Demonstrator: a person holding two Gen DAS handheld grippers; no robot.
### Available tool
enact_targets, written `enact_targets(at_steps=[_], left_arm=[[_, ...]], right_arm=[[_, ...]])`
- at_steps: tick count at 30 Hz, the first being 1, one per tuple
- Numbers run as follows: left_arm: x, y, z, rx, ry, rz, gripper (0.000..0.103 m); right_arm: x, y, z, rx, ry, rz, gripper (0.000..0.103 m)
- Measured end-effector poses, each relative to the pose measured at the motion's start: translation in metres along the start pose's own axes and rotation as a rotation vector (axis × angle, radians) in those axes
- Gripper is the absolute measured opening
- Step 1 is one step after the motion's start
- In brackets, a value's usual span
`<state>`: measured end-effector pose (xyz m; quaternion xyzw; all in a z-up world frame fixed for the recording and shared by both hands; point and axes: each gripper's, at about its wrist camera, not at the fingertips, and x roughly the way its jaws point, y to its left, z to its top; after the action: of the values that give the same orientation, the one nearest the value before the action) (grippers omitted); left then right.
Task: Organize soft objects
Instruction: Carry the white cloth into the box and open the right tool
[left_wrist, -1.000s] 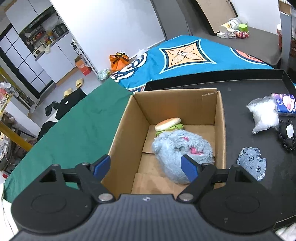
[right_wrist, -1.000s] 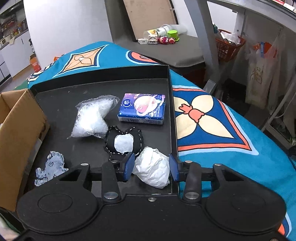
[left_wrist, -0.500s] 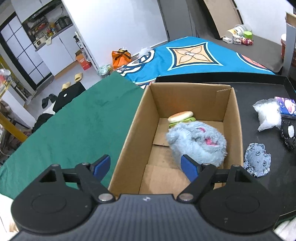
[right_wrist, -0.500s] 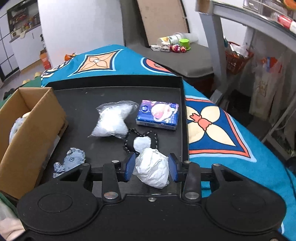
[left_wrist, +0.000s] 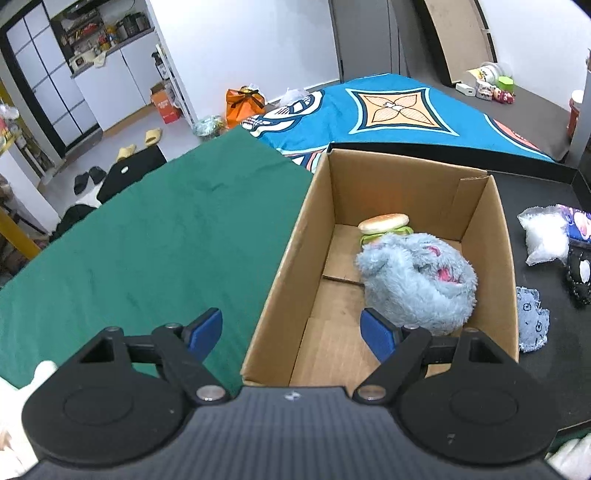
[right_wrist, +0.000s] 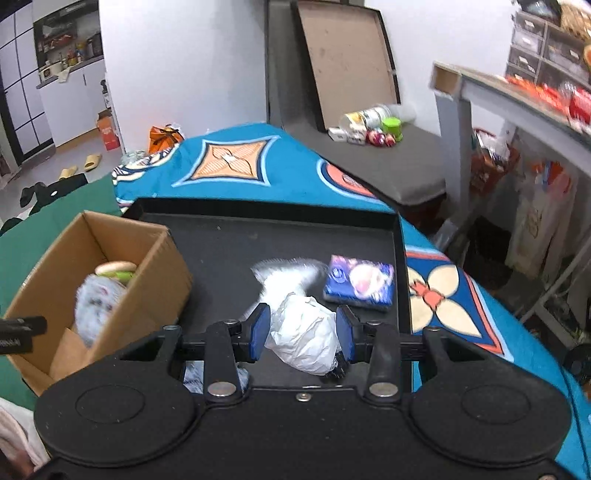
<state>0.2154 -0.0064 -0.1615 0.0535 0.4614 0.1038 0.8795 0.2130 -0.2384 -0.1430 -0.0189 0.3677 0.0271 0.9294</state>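
A crumpled white bundle (right_wrist: 304, 334) sits pinched between blue pads above the black tray (right_wrist: 258, 236). Inside the open cardboard box (left_wrist: 491, 236), a fluffy grey-blue plush with pink patches (left_wrist: 417, 284) lies curled against the right wall, a toy hamburger (left_wrist: 384, 225) touching it at the far end. On the tray beside the box lie a frayed blue denim scrap (left_wrist: 530, 319), a clear bag of white filling (left_wrist: 545, 240), a blue tissue pack (right_wrist: 358, 282) and a black stitched pouch (left_wrist: 581, 275).
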Motion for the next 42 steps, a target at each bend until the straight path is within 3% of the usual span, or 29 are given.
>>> enact_targets(at_steps=[6, 10, 12, 16, 26, 35, 42], left_arm=[[0.005, 0.017, -0.002, -0.06, 0.01, -0.047, 0.077], [0.011, 0.023, -0.002, -0.077, 0.023, -0.083, 0.069], [0.013, 0.024, -0.002, -0.082, 0.025, -0.098, 0.063], [0.024, 0.03, -0.003, -0.117, 0.055, -0.133, 0.039], [0.03, 0.043, -0.005, -0.177, 0.052, -0.154, 0.019], [0.03, 0.05, -0.006, -0.202, 0.045, -0.189, 0.018], [0.032, 0.055, -0.006, -0.22, 0.046, -0.202, 0.018]], right_arm=[[-0.005, 0.023, 0.018, -0.056, -0.028, 0.008, 0.038], [-0.006, 0.043, 0.027, -0.095, -0.032, 0.019, 0.038], [-0.004, 0.051, 0.032, -0.078, -0.012, 0.057, 0.038], [-0.001, 0.072, 0.04, -0.101, 0.002, 0.074, 0.038], [0.018, 0.126, 0.054, -0.202, 0.022, 0.113, 0.038], [0.043, 0.163, 0.051, -0.281, 0.057, 0.136, 0.039], [0.056, 0.166, 0.046, -0.303, 0.077, 0.1, 0.044]])
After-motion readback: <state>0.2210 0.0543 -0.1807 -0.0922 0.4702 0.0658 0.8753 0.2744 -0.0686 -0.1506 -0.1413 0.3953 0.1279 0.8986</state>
